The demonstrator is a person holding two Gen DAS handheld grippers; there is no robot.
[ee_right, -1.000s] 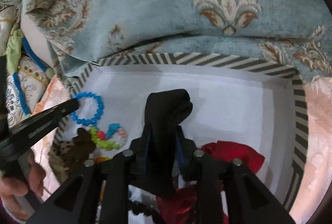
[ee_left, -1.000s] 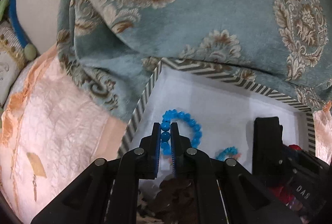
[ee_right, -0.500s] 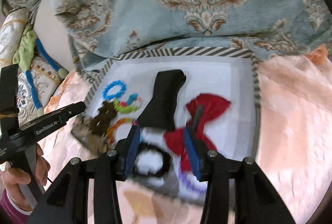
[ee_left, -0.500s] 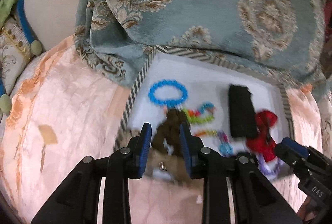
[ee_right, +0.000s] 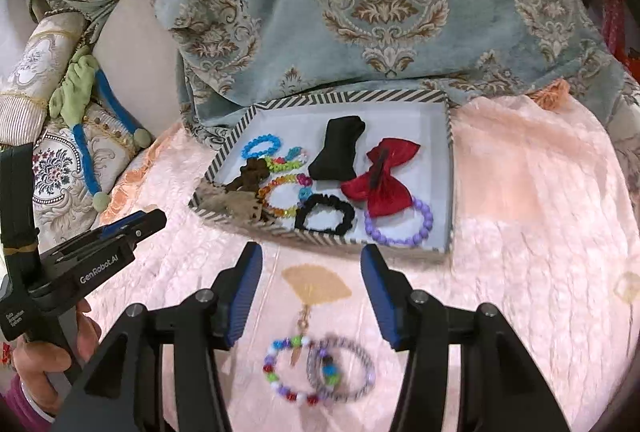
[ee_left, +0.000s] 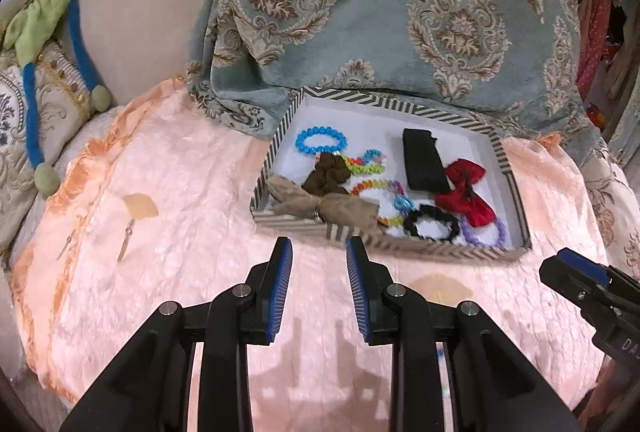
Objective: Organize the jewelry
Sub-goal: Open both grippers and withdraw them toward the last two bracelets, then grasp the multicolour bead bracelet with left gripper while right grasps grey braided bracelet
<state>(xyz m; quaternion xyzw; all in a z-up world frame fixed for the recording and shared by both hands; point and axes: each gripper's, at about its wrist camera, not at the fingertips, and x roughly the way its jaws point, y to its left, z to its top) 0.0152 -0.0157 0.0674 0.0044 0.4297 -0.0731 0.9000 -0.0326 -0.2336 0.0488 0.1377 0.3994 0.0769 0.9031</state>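
Note:
A striped-rim tray (ee_left: 360,97) (ee_right: 340,97) on the pink bedcover holds a blue bead bracelet (ee_left: 321,140) (ee_right: 261,145), a black cloth piece (ee_left: 424,160) (ee_right: 338,148), a red bow (ee_left: 466,192) (ee_right: 380,180), a black scrunchie (ee_left: 432,224) (ee_right: 326,214) and a purple bead bracelet (ee_left: 484,232) (ee_right: 400,222). My left gripper (ee_left: 318,252) (ee_right: 132,228) hangs open in front of the tray, holding nothing. My right gripper (ee_right: 312,256) (ee_left: 576,276) is opening, with nothing between its jaws. Below it lie a multicolour bead bracelet (ee_right: 290,370) and a grey striped bangle (ee_right: 342,368).
A teal patterned blanket (ee_left: 400,12) is heaped behind the tray. Embroidered cushions (ee_left: 32,104) with a blue and green cord lie at the left. A beige bow (ee_left: 320,204) droops over the tray's near rim. A hand (ee_right: 36,356) grips the left tool.
The left gripper let go of the blue bracelet and the right one of the black cloth piece. Both opened and drew back and up from the tray.

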